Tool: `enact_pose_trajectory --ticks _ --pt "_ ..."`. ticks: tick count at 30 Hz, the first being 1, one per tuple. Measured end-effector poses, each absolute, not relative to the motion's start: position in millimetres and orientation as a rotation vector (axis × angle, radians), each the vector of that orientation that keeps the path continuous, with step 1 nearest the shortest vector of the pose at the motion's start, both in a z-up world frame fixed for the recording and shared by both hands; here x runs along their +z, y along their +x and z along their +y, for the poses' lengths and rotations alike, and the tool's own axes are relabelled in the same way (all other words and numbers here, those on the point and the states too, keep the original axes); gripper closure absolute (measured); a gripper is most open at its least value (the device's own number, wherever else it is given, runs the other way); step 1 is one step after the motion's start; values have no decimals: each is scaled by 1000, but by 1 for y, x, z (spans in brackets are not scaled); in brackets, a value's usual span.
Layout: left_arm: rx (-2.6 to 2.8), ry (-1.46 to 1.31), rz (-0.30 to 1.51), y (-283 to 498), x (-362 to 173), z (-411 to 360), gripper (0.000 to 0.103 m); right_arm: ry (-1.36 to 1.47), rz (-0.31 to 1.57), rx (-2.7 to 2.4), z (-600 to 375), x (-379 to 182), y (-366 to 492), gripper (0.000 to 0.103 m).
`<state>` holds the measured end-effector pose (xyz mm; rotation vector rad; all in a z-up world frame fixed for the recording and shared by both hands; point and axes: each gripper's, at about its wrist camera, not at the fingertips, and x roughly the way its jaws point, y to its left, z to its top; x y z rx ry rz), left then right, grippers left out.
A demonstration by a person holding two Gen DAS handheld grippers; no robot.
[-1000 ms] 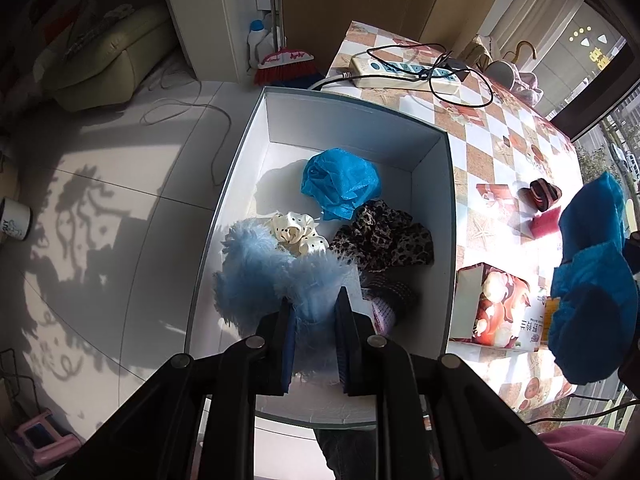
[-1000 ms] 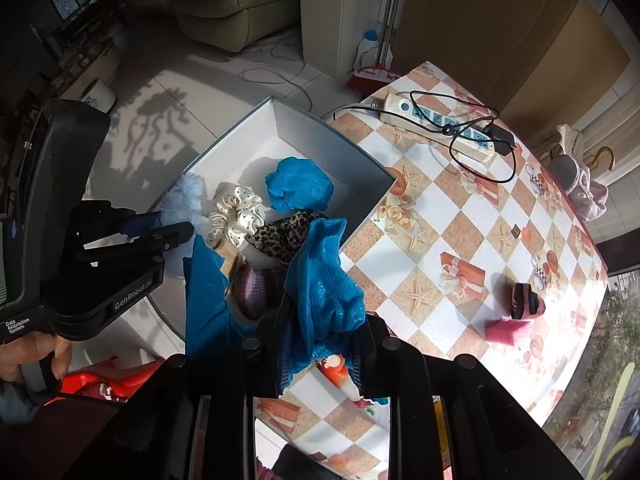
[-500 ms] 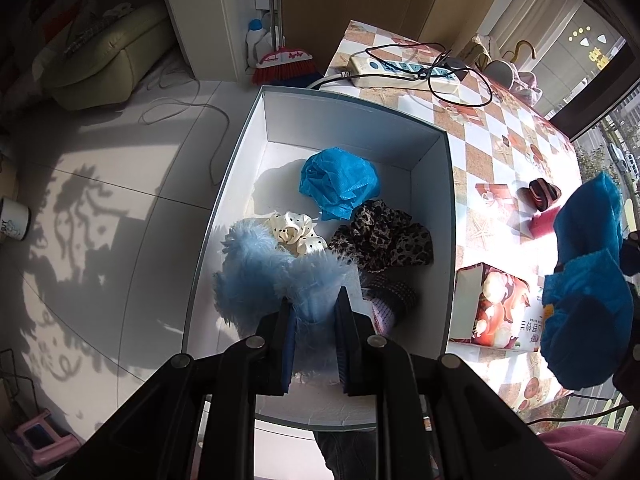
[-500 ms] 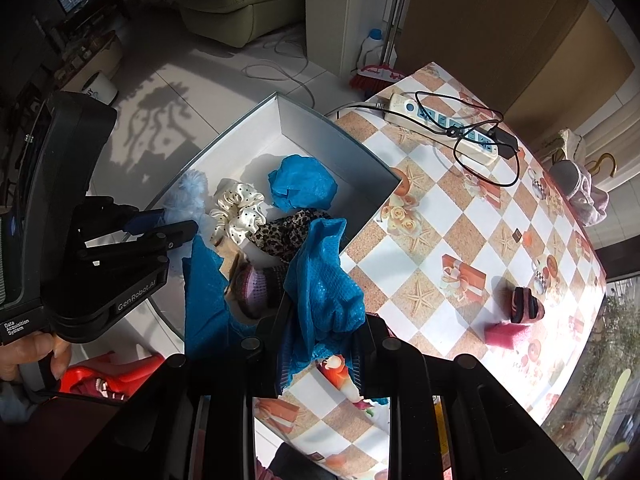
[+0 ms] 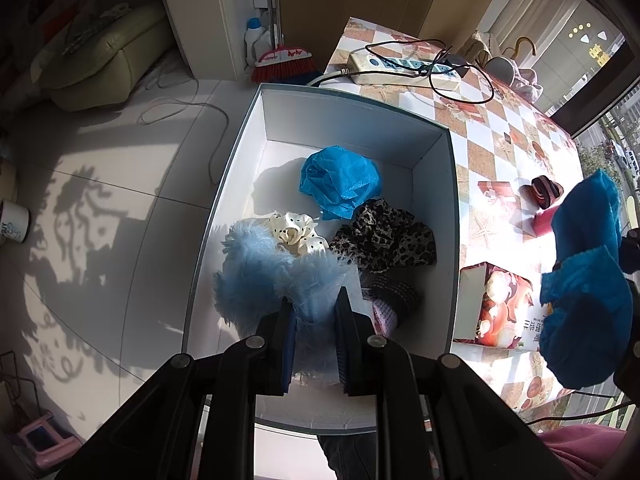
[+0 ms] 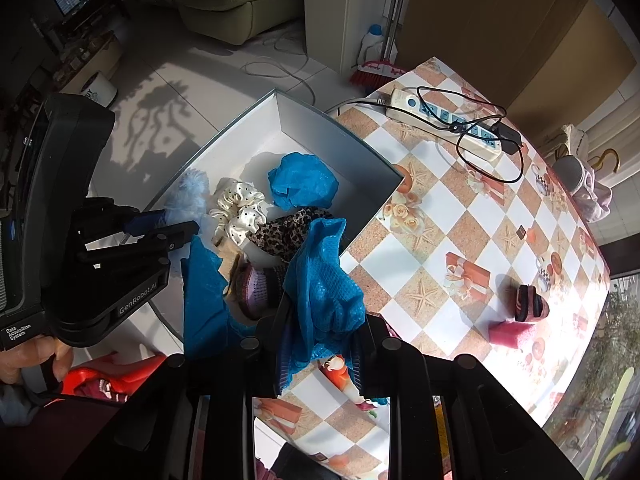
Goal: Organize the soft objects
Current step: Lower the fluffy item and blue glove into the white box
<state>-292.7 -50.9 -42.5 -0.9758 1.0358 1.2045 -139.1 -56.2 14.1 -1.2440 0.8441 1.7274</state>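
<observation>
Fluffy light-blue scrunchie (image 5: 264, 276) sits right at the front, pinched between the two fingers of the left gripper (image 5: 314, 334). It hangs over the near end of the white box (image 5: 352, 124), touching the other soft things inside. It looks very light and squishy, so it should squash flat when squeezed and puff back out after. The long fuzz may be a bit slippery, so the best place to grab is the thick middle band, not the loose hairs.

Over on the other side, the right gripper (image 6: 320, 354) is pressed together on a blue mesh cloth (image 6: 326, 292). The cloth is thin and floppy. It droops down on both sides of the fingers and would fold up any way it lands. It is held above the table's edge, just beside the box, not yet in it.

A little farther in the box lie a purple knit piece (image 5: 386, 312), a cream dotted scrunchie (image 5: 298, 232) and a leopard-print scrunchie (image 5: 386, 240). They touch each other. Past them is a crumpled blue cap (image 5: 340, 184), a little apart from the back wall.

Far out on the checked table (image 6: 452, 216) sit a pink sponge (image 6: 512, 332) and a dark striped scrunchie (image 6: 530, 302), well apart from the box. Both look soft and easy to pinch in the middle.
</observation>
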Motion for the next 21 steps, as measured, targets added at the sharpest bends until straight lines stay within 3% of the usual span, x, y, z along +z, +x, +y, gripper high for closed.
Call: enact_pose_trajectory --ticks 21 --pt "1200 -981 1045 -294 -50 -45 84 -1244 887 1732 -43 7 -143 78"
